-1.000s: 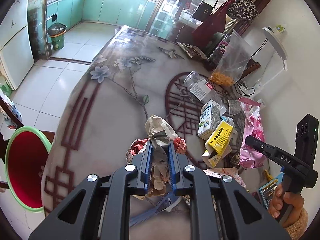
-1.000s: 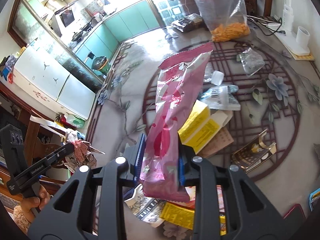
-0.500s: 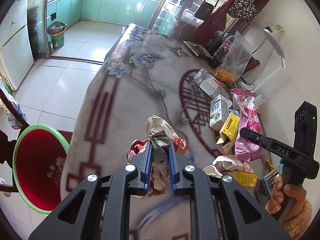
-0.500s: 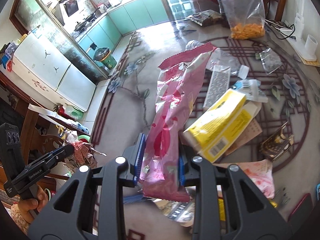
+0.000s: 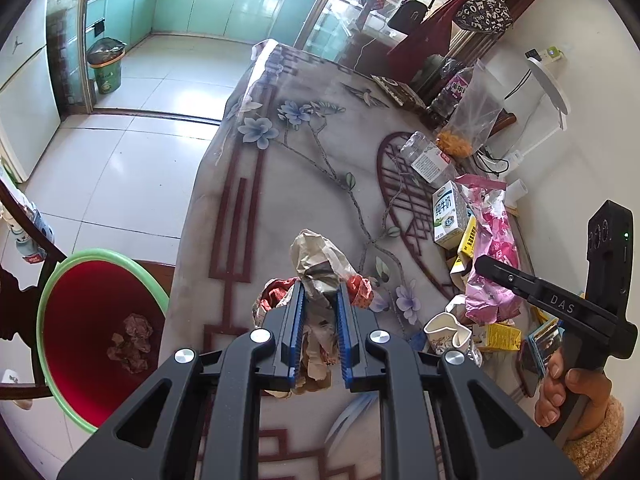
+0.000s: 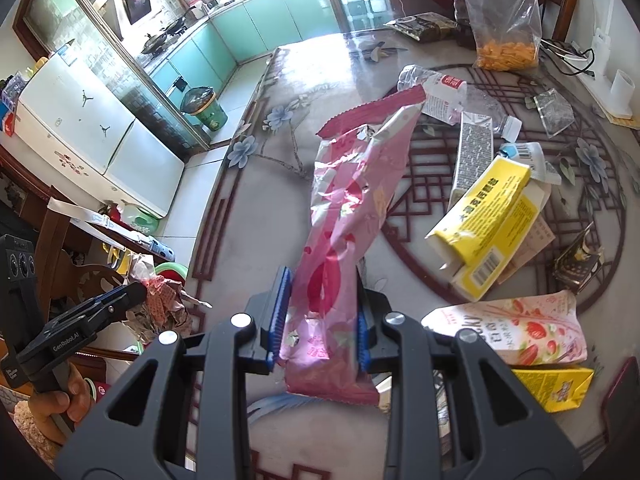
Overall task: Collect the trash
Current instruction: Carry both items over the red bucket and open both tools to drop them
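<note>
- Left wrist view: the left tool (image 5: 319,312) is closed on a crumpled paper wad (image 5: 320,268), which sticks up between its blue pads above the near edge of the worktop (image 5: 280,168).
- A red bin (image 5: 96,328) with a green rim stands on the floor below and to the left of this tool, just off the worktop edge, with crumpled scraps already inside.
- The coming drop likely turns on that relation: the bin lies to the left, so the left hand is the nearer one, and the right must cross further.
- Right wrist view: the right tool (image 6: 320,316) is clamped on the lower end of a long pink wrapper (image 6: 348,216), whose long axis runs up and away along the fingers.
- Only this view shows the remaining litter clearly: a yellow carton (image 6: 488,228), a strawberry snack bag (image 6: 516,328) and a clear plastic bottle (image 6: 444,92) lying on the worktop to the right.
- Only the left view looks into the bin's open mouth; in the right view just a sliver of green rim peeks out behind the left tool.
</note>
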`<state>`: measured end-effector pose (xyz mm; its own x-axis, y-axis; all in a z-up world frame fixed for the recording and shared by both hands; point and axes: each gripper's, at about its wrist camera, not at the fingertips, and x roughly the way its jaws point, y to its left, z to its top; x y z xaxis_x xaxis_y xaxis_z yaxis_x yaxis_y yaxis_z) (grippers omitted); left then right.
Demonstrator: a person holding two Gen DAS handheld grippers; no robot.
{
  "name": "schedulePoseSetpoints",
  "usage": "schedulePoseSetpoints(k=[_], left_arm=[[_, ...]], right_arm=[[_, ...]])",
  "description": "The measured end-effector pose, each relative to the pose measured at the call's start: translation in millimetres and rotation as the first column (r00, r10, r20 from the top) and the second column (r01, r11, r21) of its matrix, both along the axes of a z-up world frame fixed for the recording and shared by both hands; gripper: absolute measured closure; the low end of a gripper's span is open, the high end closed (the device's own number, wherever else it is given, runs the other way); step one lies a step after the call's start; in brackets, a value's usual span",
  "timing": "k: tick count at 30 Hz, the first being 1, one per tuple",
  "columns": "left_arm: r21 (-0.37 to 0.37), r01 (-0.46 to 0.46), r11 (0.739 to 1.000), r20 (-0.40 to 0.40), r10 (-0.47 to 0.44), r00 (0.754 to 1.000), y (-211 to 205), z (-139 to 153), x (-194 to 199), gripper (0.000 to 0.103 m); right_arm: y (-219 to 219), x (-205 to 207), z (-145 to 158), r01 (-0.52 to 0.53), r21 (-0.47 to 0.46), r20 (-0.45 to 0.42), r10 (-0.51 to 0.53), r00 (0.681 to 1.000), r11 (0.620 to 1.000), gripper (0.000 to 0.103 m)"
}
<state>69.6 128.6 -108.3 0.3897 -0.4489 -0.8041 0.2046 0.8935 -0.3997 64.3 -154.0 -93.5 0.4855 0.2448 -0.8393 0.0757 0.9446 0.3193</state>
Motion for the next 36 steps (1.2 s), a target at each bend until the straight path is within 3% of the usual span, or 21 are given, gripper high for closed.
schedulePoseSetpoints(k=[13, 26, 36], left_arm=[[0.011, -0.026, 1.0, -0.028, 0.026, 0.999, 38, -14, 7, 0.09], [0.029, -0.132, 0.991, -0.051, 0.133, 0.99, 95, -24, -3, 0.09], [0.058, -0.222, 0.973, -0.083, 0.226, 0.971, 138, -39, -13, 0.09]], right_arm=[[29, 0, -4, -0.001, -0.006, -0.017, 0.001, 1.0, 1.0, 0.075], [88, 14, -6, -0.135, -0.013, -0.029, 0.134, 0.99, 0.991, 0.075], [149, 19, -9, -0.271, -0.012, -0.042, 0.271, 0.962, 0.962, 0.075]])
